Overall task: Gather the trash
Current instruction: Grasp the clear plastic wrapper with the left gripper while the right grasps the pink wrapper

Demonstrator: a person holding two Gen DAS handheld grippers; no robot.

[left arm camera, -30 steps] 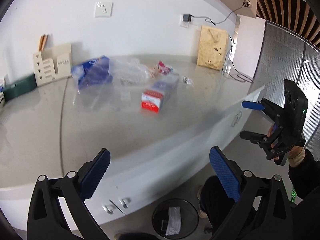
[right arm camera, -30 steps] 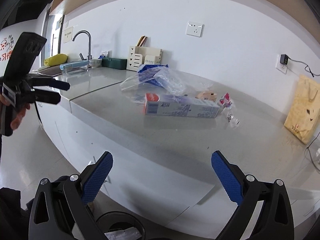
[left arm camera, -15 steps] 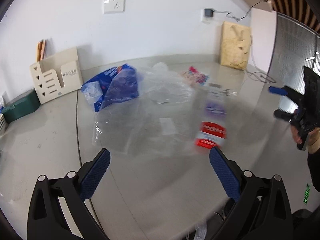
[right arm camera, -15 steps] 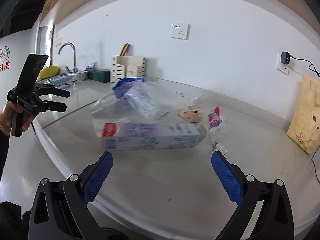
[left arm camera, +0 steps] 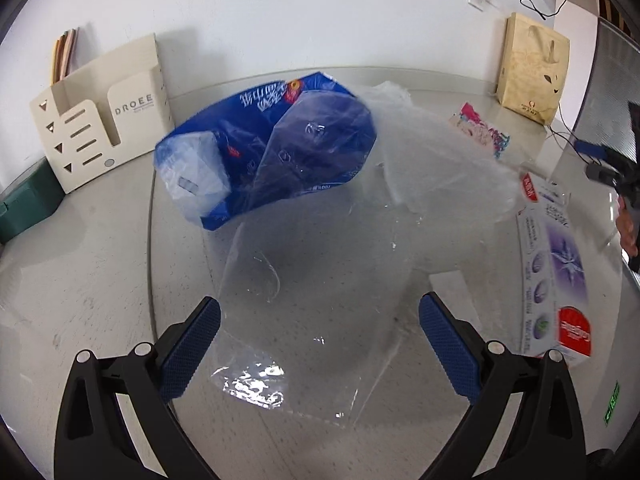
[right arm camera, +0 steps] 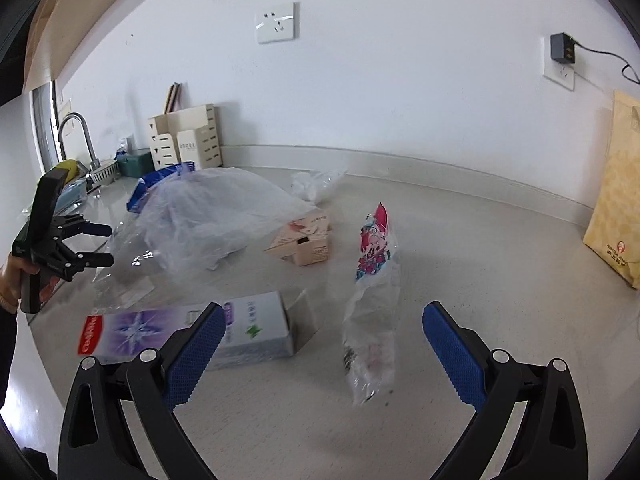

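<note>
- Hovering over the grey surface (left arm camera: 100,248), left tongs (left arm camera: 319,344) spread wide, nothing held; a clear plastic bag (left arm camera: 320,280) lies flat between and just ahead of the blue pads (left arm camera: 191,348).
- Left view: blue wrapper (left arm camera: 272,140) sits behind the clear bag, partly under it; a cream organizer (left arm camera: 100,112) stands at the wall to the left.
- Left view: purple-and-white carton (left arm camera: 556,264) lies at right, red end toward the camera; pink snack packet (left arm camera: 480,128) farther back; brown paper bag (left arm camera: 532,64) leans on the wall.
- Left view: right tongs (left arm camera: 600,162) at the far right edge, fingers parted, empty.
- Right view: right tongs (right arm camera: 319,346) wide open, empty, low over the surface (right arm camera: 500,280).
- Right view: carton (right arm camera: 188,330) lies on its side, partly behind the left pad (right arm camera: 192,356); pink snack packet (right arm camera: 374,292) lies between the pads, touching neither.
- Right view: small beige box (right arm camera: 304,240) behind, beside the crumpled clear bag (right arm camera: 212,216); blue wrapper (right arm camera: 156,182) peeks out behind that.
- Right view: left tongs (right arm camera: 102,246) at far left, open, held by a hand (right arm camera: 16,276); faucet (right arm camera: 76,136) beyond.
</note>
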